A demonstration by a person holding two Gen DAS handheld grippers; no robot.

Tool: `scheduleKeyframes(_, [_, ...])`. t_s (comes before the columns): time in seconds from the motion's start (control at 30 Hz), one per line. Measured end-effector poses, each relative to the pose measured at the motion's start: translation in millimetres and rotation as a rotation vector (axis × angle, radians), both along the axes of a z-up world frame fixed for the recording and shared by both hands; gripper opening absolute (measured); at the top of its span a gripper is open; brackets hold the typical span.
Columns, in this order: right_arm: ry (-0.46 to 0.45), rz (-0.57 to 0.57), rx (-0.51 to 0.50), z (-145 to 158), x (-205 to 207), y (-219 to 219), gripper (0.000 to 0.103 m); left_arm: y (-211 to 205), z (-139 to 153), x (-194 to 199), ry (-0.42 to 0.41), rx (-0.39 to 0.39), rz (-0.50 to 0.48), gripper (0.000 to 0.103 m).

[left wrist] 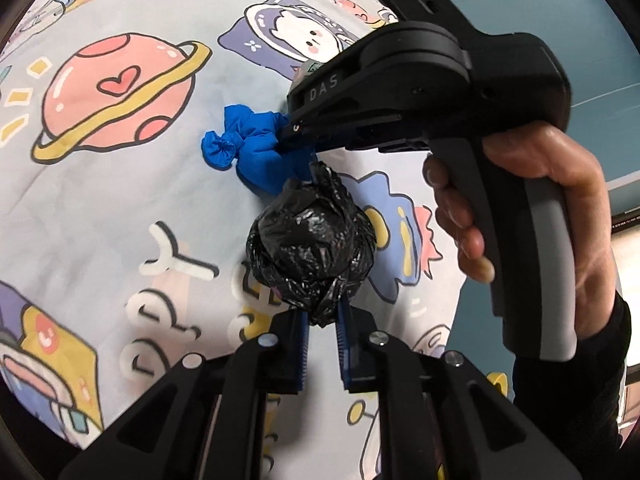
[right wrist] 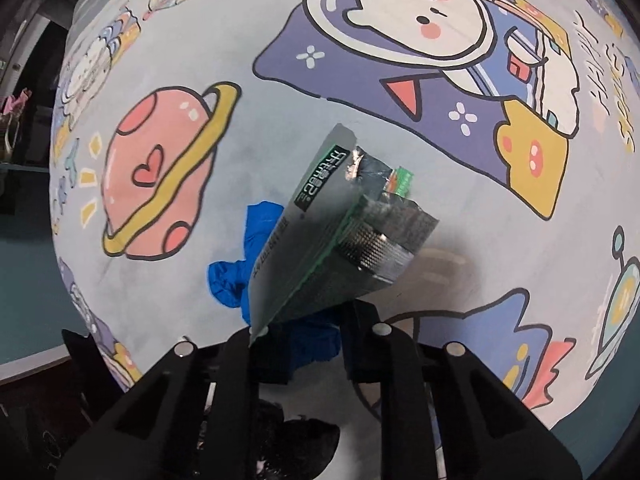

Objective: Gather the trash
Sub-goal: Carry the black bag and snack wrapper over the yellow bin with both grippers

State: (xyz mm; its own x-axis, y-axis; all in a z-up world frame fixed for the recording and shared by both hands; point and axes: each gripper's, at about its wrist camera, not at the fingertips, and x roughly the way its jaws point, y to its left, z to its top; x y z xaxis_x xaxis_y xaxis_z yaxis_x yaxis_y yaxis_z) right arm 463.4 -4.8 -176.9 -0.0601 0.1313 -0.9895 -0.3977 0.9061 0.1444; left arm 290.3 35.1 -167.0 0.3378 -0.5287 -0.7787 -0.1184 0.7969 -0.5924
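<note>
My left gripper (left wrist: 322,322) is shut on a crumpled black plastic bag (left wrist: 310,242) and holds it above the cartoon-print cloth (left wrist: 120,208). A crumpled blue glove (left wrist: 250,150) lies on the cloth just beyond the bag. My right gripper (left wrist: 290,136) comes in from the right with its tips at the glove. In the right wrist view the right gripper (right wrist: 306,344) has the blue glove (right wrist: 236,276) between its fingers, and a grey-green foil snack wrapper (right wrist: 340,232) stands out in front of them. How tightly the jaws close on the glove is hidden by the wrapper.
The cloth covers a table whose edge (left wrist: 460,280) runs down the right side, with blue floor (left wrist: 600,92) beyond. The black bag shows at the bottom of the right wrist view (right wrist: 296,448).
</note>
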Motion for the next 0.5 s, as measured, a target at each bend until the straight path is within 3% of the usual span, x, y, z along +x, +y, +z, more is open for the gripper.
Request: scheduleKeyframes(0.5, [-0.037, -0.035, 0.088, 59, -48, -44, 0.015, 45, 34, -53, 0.006, 0.11, -0.057, 0.011])
